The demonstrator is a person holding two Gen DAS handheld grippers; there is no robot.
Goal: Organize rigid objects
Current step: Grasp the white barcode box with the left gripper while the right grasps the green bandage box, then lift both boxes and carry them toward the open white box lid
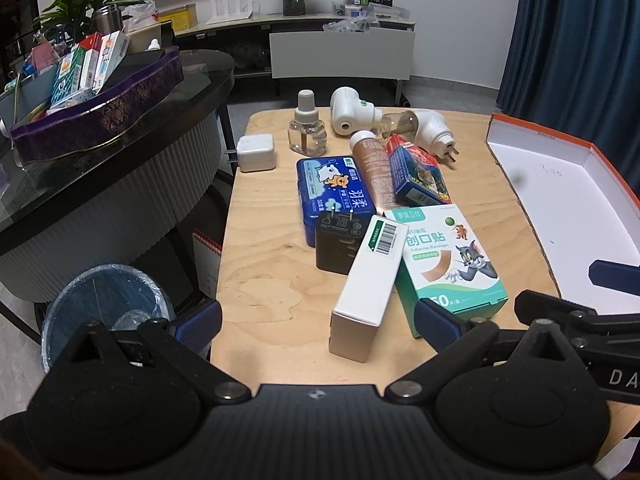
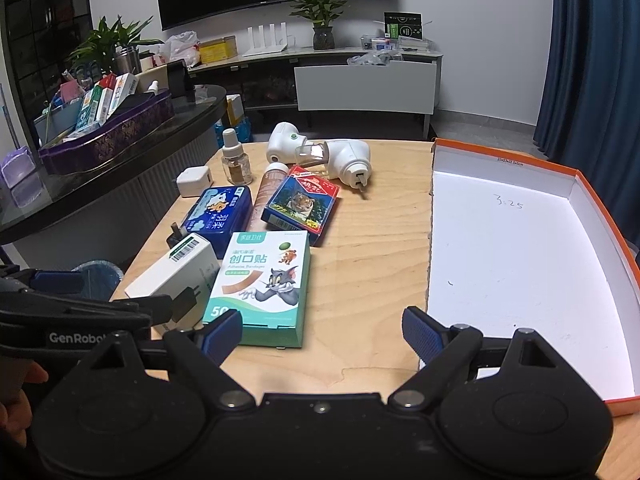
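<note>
Loose items lie on a wooden table (image 1: 264, 264): a Tom and Jerry bandage box (image 1: 452, 264) (image 2: 262, 286), a white carton (image 1: 368, 288) (image 2: 176, 276) leaning on a black charger (image 1: 336, 240), a blue tin (image 1: 334, 196) (image 2: 220, 216), a card box (image 1: 418, 174) (image 2: 302, 204), a brown tube (image 1: 372, 164) (image 2: 266, 192), a white adapter (image 1: 257, 153) (image 2: 194, 181), a refill bottle (image 1: 306, 126) (image 2: 236, 158) and two white plug-in vaporizers (image 1: 354, 110) (image 2: 348, 160). An orange-rimmed white box (image 1: 568, 204) (image 2: 516, 264) is empty. My left gripper (image 1: 318, 324) and right gripper (image 2: 322, 330) are both open and empty, near the front edge.
A dark counter (image 1: 120, 152) with a purple tray of boxes (image 1: 100, 92) stands left. A lined bin (image 1: 104, 300) sits on the floor by the table's left front. A TV shelf (image 2: 320, 60) and blue curtain (image 2: 592, 60) are behind.
</note>
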